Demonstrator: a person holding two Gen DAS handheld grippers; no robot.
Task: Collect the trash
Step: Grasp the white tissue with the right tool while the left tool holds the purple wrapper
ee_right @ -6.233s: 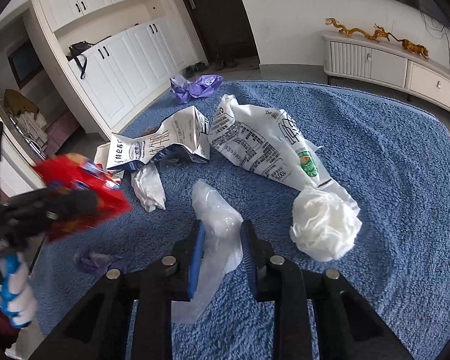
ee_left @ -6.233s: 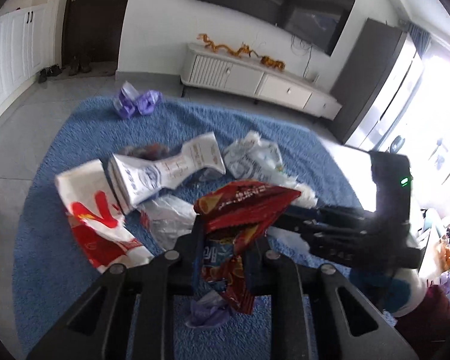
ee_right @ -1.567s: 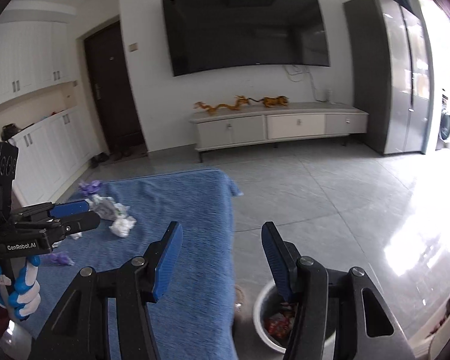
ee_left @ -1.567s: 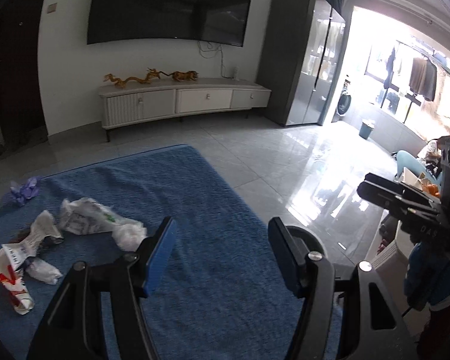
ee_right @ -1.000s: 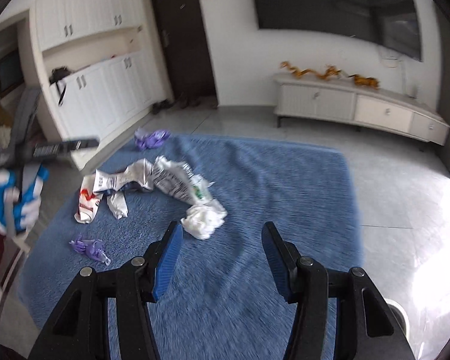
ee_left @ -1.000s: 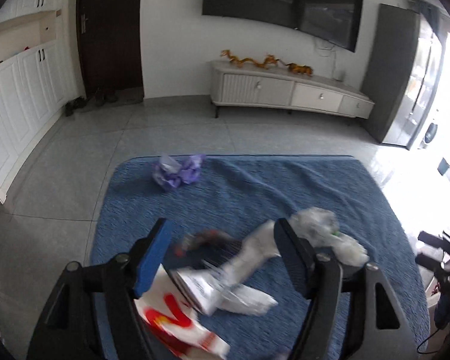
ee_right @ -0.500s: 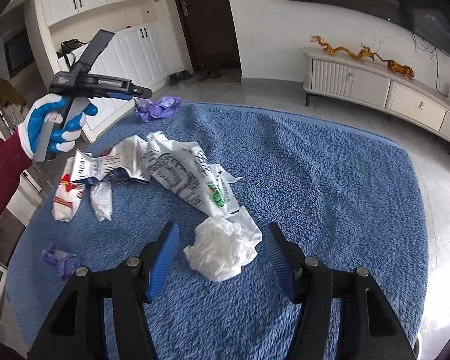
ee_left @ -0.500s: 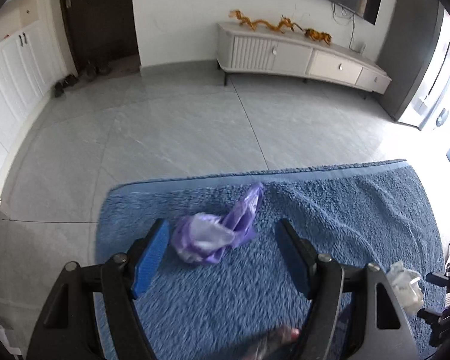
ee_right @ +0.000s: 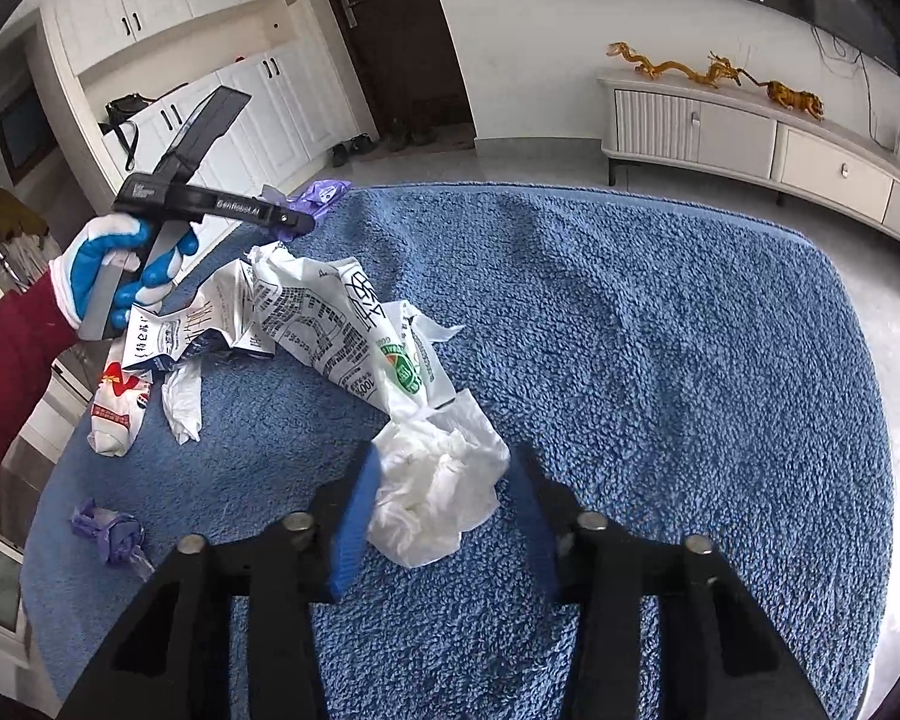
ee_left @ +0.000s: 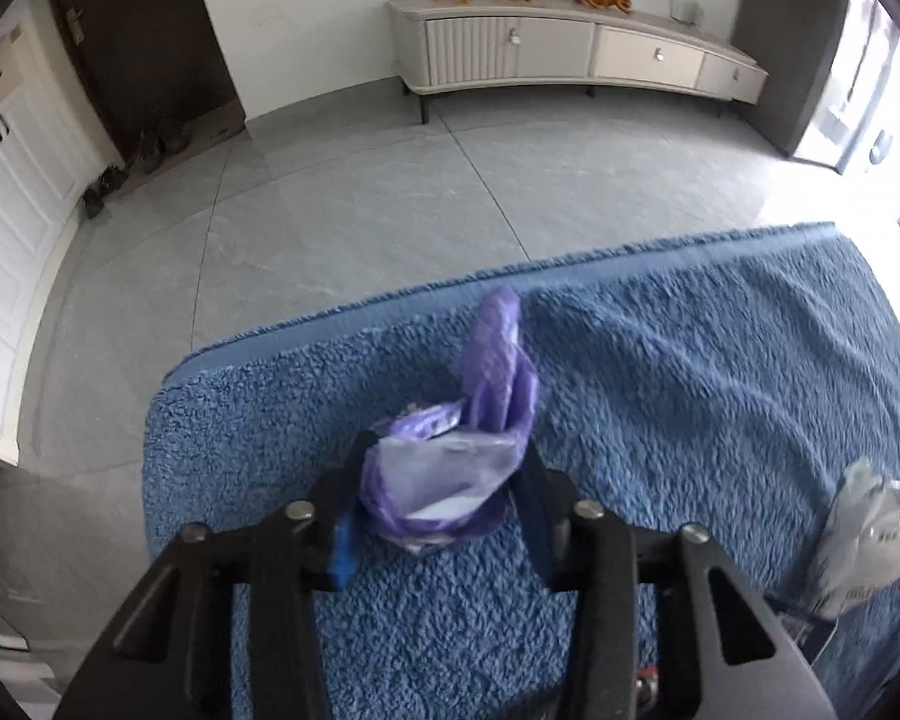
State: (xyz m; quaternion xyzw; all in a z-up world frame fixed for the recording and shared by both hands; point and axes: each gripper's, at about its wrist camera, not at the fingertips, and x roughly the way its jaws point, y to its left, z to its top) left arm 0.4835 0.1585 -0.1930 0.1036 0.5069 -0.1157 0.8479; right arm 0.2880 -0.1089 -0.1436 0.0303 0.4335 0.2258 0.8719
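Left gripper (ee_left: 441, 489): jaws closing around the crumpled purple plastic bag (ee_left: 450, 480), both blue-lined fingers (ee_left: 343, 531) hard against its sides, about a third open.
Purple bag: sits near the far left corner of the shaggy blue rug (ee_left: 690, 372), one twisted tail standing up.
Right gripper (ee_right: 444, 501): jaws closing too, the wadded white tissue (ee_right: 435, 492) between them; left finger touches the wad, right finger just clear (no firm grip that I can see).
White tissue: mid-rug, touching the near end of the large crumpled white printed wrapper (ee_right: 342, 324).
Left hand (ee_right: 120, 267): blue-and-white glove, dark red sleeve, seen from the right wrist at far left.
Other litter: flattened white carton with blue print (ee_right: 168, 342), red-and-white wrapper (ee_right: 117, 408), small white scrap (ee_right: 183, 405), second purple scrap (ee_right: 111, 531) near the rug's left edge.
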